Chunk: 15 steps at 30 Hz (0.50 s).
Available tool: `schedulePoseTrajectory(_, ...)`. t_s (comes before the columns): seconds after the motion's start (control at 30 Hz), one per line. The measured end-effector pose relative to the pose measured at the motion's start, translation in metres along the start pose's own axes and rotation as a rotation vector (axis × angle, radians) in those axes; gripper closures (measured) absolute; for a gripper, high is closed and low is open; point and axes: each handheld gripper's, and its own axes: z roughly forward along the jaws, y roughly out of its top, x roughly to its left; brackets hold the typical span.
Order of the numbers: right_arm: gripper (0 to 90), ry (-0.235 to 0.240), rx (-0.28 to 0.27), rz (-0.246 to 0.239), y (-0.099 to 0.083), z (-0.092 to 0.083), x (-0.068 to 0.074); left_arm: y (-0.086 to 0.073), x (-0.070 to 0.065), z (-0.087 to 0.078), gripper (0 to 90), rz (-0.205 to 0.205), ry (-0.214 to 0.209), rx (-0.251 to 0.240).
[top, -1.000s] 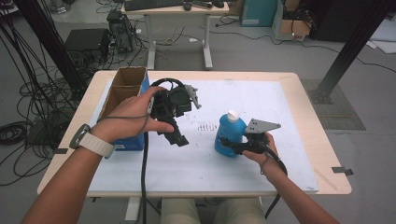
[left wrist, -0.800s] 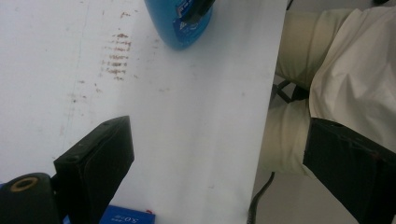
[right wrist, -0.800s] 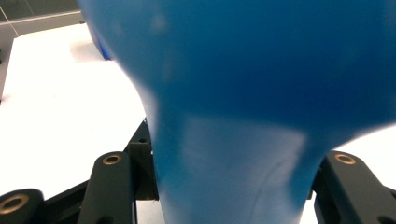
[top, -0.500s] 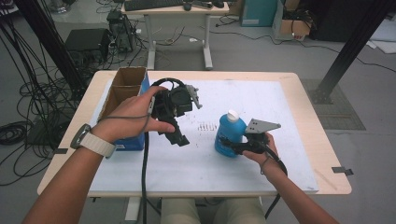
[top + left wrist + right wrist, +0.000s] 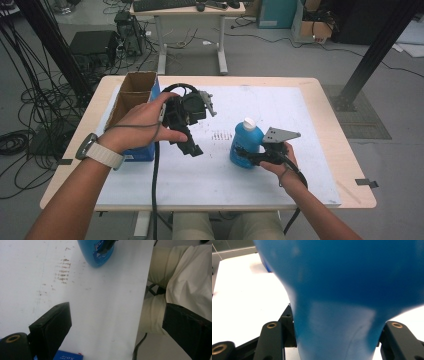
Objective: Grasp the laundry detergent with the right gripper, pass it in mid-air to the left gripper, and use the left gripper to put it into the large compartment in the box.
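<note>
A blue bottle (image 5: 245, 145) with a white cap stands upright on the white sheet, right of centre. My right gripper (image 5: 248, 156) is shut on its lower body from the near right side. In the right gripper view the bottle (image 5: 342, 277) sits pressed between the two black jaws of the right gripper (image 5: 332, 340). My left gripper (image 5: 187, 145) hovers over the sheet to the bottle's left, tilted down toward the near edge, and stands open. In the left gripper view the left gripper (image 5: 117, 330) has wide jaws with nothing between them, and the bottle (image 5: 97, 252) stands farther off.
An open cardboard box (image 5: 132, 92) sits at the table's left, with a blue box (image 5: 137, 152) at its near end. Brown smudges (image 5: 220, 135) mark the white sheet (image 5: 280, 110). The table's near edge and the person's lap (image 5: 185, 282) lie below the left gripper.
</note>
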Motion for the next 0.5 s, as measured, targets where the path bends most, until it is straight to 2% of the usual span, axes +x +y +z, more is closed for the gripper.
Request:
schedulePoseTrajectory(0.03,43.8,0.004,-0.009,-0.015,0.0,0.0007,-0.0012,0.0,0.0,-0.0001,9.0,-0.001,-0.001,0.001)
schedulePoseTrajectory(0.5,43.7,0.001,-0.007,-0.014,0.0001,0.0005,-0.0013,0.0011,-0.0001,0.0003,9.0,-0.001,-0.001,-0.001)
